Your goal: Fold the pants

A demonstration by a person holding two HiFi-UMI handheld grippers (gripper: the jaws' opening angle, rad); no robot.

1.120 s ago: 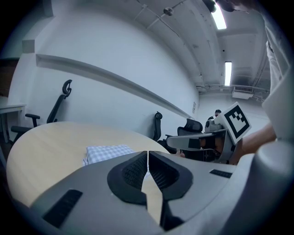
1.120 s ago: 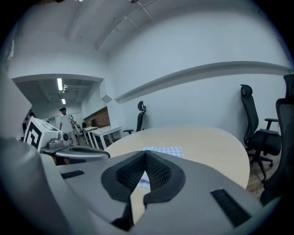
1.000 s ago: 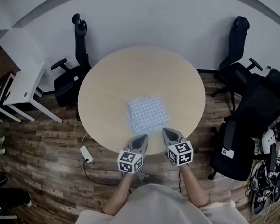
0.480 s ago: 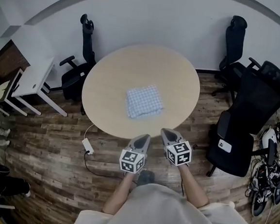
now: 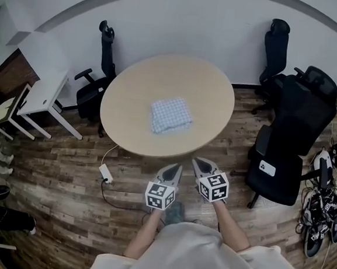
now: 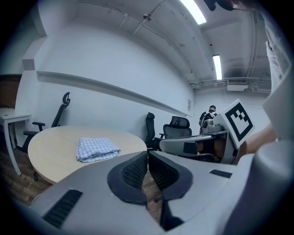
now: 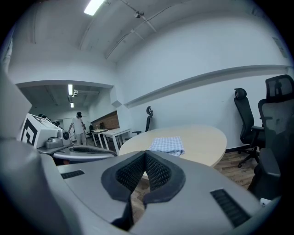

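Note:
The pants point(image 5: 170, 114) lie folded into a small blue-checked square near the middle of the round wooden table point(image 5: 131, 92); the same bundle shows as pants point(image 6: 96, 149) and pants point(image 7: 168, 144) in the gripper views. My left gripper point(image 5: 173, 168) and right gripper point(image 5: 200, 163) hang side by side over the floor, short of the table's near edge and well apart from the cloth. Each is shut with nothing between its pads. The left gripper point(image 6: 148, 154) and right gripper point(image 7: 145, 154) both point level toward the table.
Black office chairs stand round the table: one chair point(image 5: 96, 89) at the left back, a large chair point(image 5: 291, 136) at the right, another chair point(image 5: 274, 49) behind it. A white desk point(image 5: 41, 85) is at the left. A power strip point(image 5: 105, 173) and its cable lie on the wood floor.
Both grippers and I have drawn back from the table; they were at its near edge by the cloth and now hang over the floor. The pants have not moved.

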